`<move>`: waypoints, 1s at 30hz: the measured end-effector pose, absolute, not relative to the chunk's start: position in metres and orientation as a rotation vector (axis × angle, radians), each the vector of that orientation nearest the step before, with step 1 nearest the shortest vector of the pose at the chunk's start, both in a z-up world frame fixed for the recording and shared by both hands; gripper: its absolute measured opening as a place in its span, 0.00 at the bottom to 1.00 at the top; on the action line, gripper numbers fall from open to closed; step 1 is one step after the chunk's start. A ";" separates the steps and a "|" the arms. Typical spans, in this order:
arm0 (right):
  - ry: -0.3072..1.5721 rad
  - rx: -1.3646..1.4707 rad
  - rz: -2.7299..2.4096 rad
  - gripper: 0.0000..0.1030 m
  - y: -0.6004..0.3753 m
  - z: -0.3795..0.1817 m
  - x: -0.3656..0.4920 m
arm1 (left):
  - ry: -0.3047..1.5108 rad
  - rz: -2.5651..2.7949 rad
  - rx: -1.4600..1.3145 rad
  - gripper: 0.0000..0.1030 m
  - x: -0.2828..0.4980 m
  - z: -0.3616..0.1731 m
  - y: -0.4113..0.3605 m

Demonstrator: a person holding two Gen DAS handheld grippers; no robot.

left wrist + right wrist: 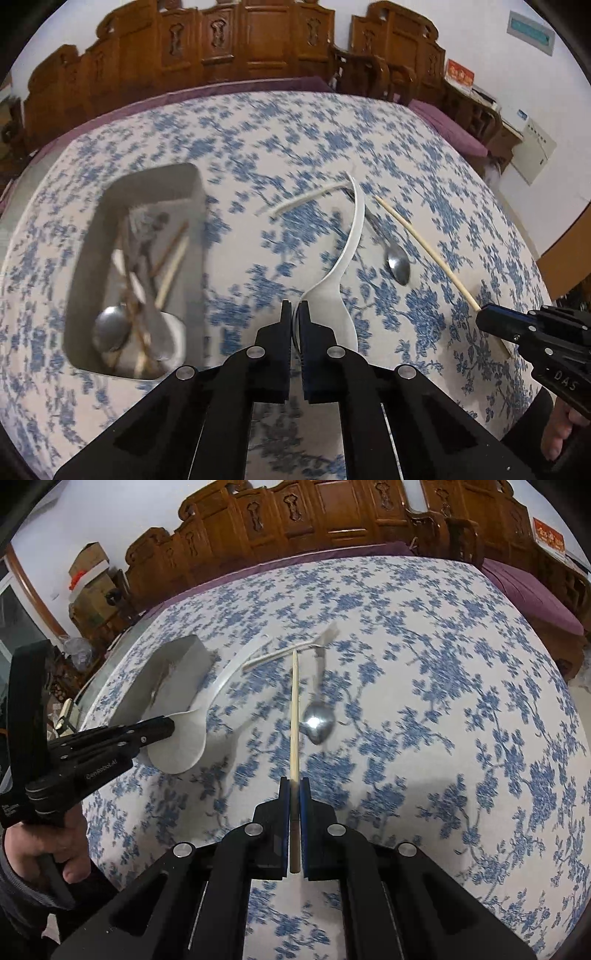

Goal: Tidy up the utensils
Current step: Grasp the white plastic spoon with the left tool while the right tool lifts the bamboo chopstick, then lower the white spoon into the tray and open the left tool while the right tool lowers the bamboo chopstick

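A light, stiff, slippery white plastic ladle-shaped spoon (pixel 341 273) was clamped at its bowl rim by the left gripper (pixel 294 308), while a thin pale wooden chopstick (pixel 294 716), at three o'clock, was pinched near its end by the right gripper (pixel 294 784).

left gripper (pixel 294 314): fingers clamped, angled down | right gripper (pixel 294 790): fingers clamped, angled down

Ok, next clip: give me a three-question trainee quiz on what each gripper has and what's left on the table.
1. True or false: the left gripper is shut on the white ladle.
2. What does the right gripper hold? A) metal spoon B) chopstick C) nothing
3. Which utensils lie loose on the tablecloth, outside the grey tray?

Key: 1 true. 2 B, the chopstick. 3 the metal spoon and a white chopstick.
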State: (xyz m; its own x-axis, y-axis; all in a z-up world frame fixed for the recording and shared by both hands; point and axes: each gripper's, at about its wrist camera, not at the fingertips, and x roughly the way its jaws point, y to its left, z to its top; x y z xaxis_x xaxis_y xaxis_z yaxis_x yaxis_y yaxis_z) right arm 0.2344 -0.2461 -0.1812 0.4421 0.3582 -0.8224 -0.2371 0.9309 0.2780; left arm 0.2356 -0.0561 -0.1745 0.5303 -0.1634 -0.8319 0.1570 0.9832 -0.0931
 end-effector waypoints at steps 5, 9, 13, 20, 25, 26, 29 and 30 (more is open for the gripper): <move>1.039 0.119 0.391 0.06 -0.229 -0.174 0.237 | 0.967 -0.163 -0.022 0.03 0.235 -0.161 -0.033; 1.032 0.116 0.406 0.06 -0.218 -0.170 0.239 | 0.952 -0.141 -0.029 0.03 0.234 -0.154 -0.017; 1.021 0.114 0.420 0.06 -0.207 -0.164 0.241 | 0.940 -0.121 -0.040 0.03 0.233 -0.149 0.000; 1.000 0.115 0.443 0.06 -0.189 -0.155 0.245 | 0.928 -0.075 -0.053 0.03 0.233 -0.144 0.031; 0.994 0.115 0.459 0.06 -0.175 -0.151 0.250 | 0.930 -0.039 -0.063 0.03 0.236 -0.148 0.052; 0.993 0.115 0.463 0.06 -0.172 -0.150 0.250 | 0.931 -0.033 -0.065 0.03 0.236 -0.148 0.055; 0.991 0.113 0.474 0.06 -0.164 -0.148 0.252 | 0.939 -0.009 -0.068 0.03 0.239 -0.153 0.065; 0.991 0.111 0.478 0.06 -0.161 -0.148 0.253 | 0.943 0.002 -0.068 0.03 0.241 -0.156 0.069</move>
